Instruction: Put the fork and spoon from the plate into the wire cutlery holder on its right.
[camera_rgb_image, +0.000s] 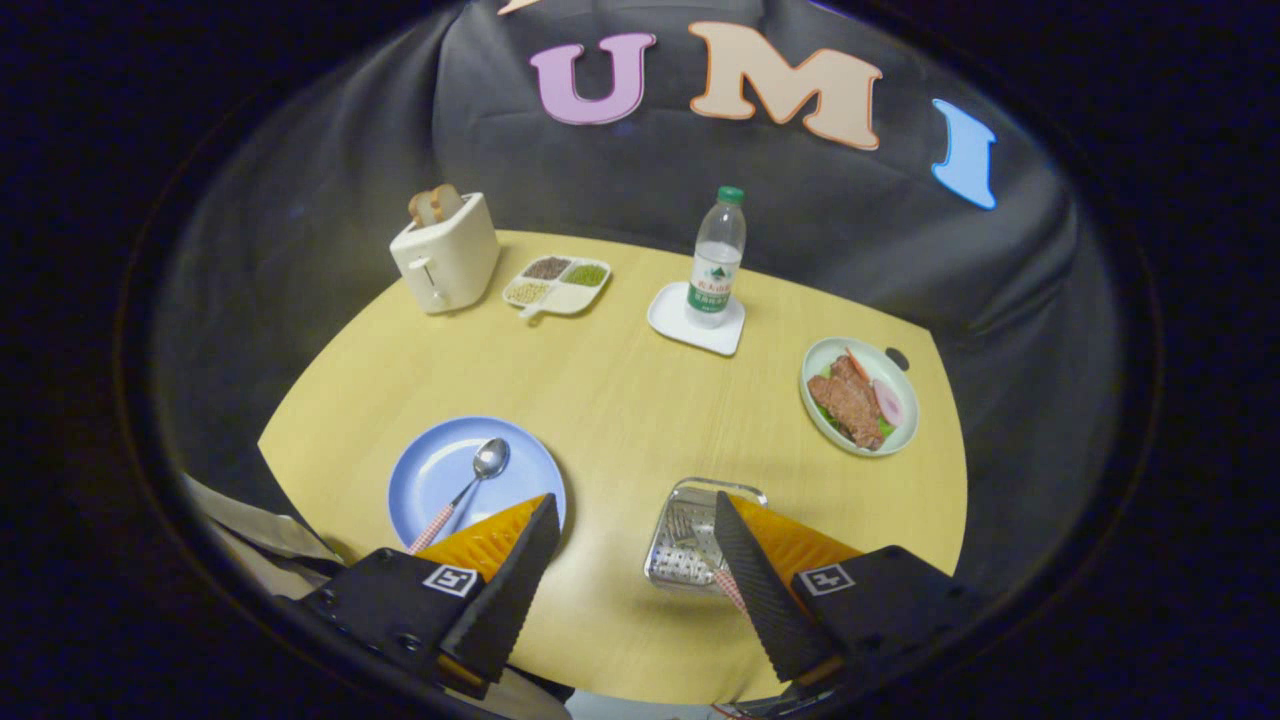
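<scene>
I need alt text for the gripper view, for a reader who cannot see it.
Open tongs hover over a yellow table, holding nothing. A spoon lies on the blue plate beside one finger; the fork already sits in the wire cutlery holder by the other finger. Beyond stand a toaster, water bottle and food dishes.

Far side of the wooden table (620, 400): toaster (445, 255) holding bread, divided snack tray (557, 284), water bottle (716, 262) upright on a white coaster (690, 328). Near the edge, dish of meat (859, 396).
</scene>
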